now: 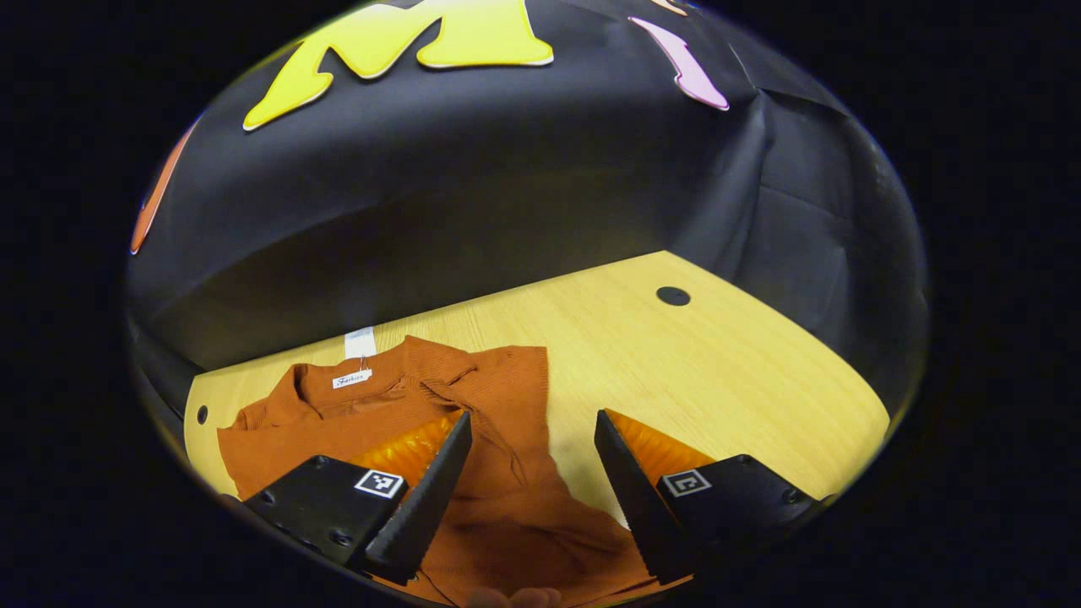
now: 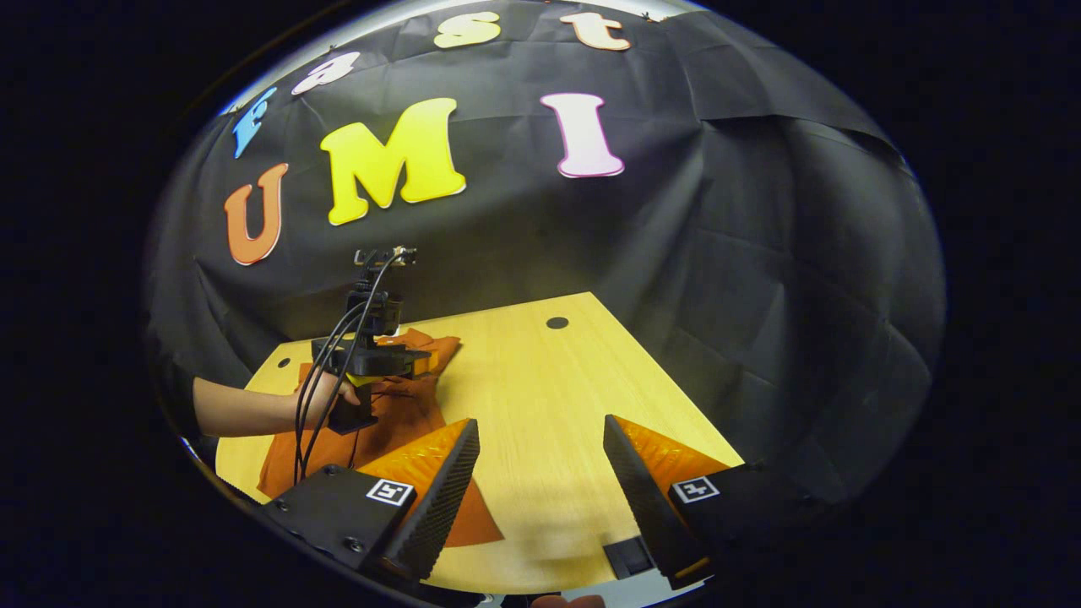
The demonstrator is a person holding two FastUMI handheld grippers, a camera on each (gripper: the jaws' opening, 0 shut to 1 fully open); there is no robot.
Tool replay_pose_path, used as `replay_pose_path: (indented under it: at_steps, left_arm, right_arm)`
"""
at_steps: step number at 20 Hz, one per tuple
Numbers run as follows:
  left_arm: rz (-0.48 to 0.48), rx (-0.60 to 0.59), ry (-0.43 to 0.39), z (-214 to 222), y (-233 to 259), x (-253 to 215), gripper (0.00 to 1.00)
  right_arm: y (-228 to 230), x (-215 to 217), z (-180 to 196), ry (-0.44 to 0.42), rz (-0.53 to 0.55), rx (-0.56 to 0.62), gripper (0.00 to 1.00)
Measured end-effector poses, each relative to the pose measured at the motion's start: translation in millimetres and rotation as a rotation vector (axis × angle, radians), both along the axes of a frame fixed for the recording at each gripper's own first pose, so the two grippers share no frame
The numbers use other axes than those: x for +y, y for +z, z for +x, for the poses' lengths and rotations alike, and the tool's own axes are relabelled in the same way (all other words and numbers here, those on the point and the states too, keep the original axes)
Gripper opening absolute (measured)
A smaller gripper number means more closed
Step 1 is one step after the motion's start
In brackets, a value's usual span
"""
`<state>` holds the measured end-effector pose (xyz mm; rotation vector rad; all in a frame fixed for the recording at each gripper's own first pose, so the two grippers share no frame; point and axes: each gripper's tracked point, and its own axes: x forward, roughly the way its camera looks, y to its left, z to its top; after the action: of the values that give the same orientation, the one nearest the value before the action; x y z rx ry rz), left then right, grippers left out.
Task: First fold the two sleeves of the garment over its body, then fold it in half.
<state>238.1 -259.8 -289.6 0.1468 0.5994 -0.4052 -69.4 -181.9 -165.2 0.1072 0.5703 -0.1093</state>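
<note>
Left gripper view: the rust-orange garment [image 1: 439,422] lies on the wooden tabletop [image 1: 718,363], under and ahead of the left gripper [image 1: 532,460], its jaws spread. The right gripper [image 2: 540,469] hovers above bare wood, jaws spread, garment to their left. Black cloth wall [image 2: 760,253] behind.

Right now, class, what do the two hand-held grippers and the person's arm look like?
Each gripper, left gripper and right gripper, has two wedge-shaped ribbed fingers on black blocks bearing small square black-and-white markers. In the right gripper view, the left one is black with cables hanging down; the forearm is bare, no sleeve.
</note>
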Motion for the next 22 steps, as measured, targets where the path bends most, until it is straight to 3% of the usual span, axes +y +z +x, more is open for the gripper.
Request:
replay_pose_path:
  at_steps: [5, 13, 17, 22]
  left_arm:
    - [-0.119, -0.090, 0.033, -48, 67, 34, 0.97]
    - [-0.113, -0.239, 0.291, -144, 162, 217, 0.96]
    - [-0.112, -0.258, 0.370, -180, 166, 276, 0.96]
    - [-0.103, -0.253, 0.407, -221, 149, 313, 0.99]
  right_arm:
    - [-7, 40, 22, 0.114, -0.007, -0.013, 0.95]
    - [-6, 101, 53, 0.263, 0.012, -0.060, 0.96]
    - [-13, 114, 58, 0.304, 0.001, -0.050, 0.96]
    - [-15, 128, 58, 0.334, -0.020, -0.051, 0.94]
